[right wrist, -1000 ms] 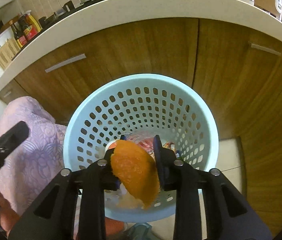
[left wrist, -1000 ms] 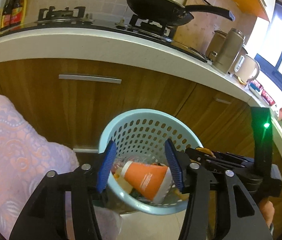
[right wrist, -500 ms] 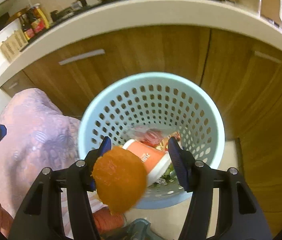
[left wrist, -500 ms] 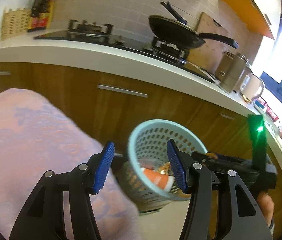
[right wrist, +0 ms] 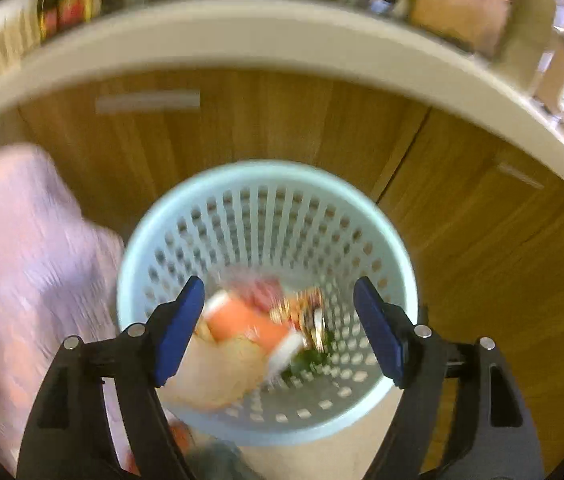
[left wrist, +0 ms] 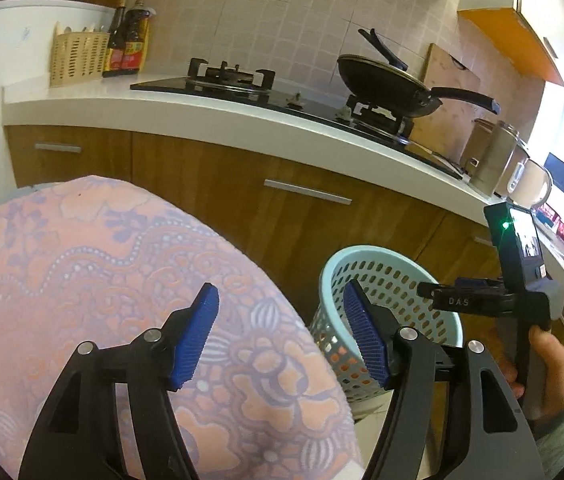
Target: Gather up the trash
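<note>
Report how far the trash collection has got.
Done: an orange cup and other scraps already lie in the blue basket. In hand: nothing. The right gripper has just been opening above the basket, with no item pressed by its fingers; the left gripper is open and empty over the patterned cloth. Left: no further trash shows in these views.

Orange cup (right wrist: 242, 322) on side w/ trash in basket (right wrist: 386, 240).
</note>
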Action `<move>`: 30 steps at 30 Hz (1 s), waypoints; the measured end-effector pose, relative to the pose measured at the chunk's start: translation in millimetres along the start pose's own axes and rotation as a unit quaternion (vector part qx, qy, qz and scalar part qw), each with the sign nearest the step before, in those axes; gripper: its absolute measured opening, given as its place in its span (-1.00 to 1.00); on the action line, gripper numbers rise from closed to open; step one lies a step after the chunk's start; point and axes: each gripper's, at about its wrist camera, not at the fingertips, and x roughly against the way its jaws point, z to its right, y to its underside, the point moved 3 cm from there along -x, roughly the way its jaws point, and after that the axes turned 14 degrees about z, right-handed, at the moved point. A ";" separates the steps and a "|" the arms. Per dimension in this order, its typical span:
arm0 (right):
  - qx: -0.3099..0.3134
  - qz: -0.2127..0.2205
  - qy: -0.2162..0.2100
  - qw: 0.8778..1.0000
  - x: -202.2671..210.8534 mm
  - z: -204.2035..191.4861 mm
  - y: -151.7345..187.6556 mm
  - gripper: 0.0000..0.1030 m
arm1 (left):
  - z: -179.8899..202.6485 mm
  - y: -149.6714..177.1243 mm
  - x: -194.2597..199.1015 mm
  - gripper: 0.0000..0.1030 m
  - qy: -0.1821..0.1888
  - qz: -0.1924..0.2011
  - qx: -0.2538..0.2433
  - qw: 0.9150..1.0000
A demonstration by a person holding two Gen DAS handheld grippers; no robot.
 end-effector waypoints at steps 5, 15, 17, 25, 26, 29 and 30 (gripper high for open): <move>-0.023 0.031 -0.013 0.999 23.6 10.7 -5.0 0.42 | 0.4 -0.7 2.4 0.23 0.004 0.006 0.001 1.000; -0.063 0.171 -0.080 0.980 111.2 -28.3 -9.5 0.48 | 2.4 -7.1 23.4 0.54 -0.089 0.063 -0.052 0.993; -0.065 0.197 -0.086 0.974 126.5 -39.7 -7.8 0.51 | -3.3 -9.0 31.6 0.56 -0.125 0.077 -0.055 0.988; -0.045 0.273 -0.079 0.958 165.2 -75.2 -6.7 0.51 | -20.0 -25.6 57.3 0.63 -0.154 0.127 -0.022 0.980; -0.041 0.281 -0.074 0.956 168.2 -77.1 -6.6 0.51 | -20.6 -25.9 58.0 0.63 -0.154 0.128 -0.018 0.980; -0.032 0.300 -0.057 0.952 175.5 -80.1 -5.4 0.52 | -22.8 -26.0 59.3 0.66 -0.152 0.131 -0.009 0.980; -0.031 0.305 -0.049 0.950 176.7 -80.3 -5.1 0.52 | -23.1 -25.6 58.8 0.66 -0.151 0.130 -0.007 0.980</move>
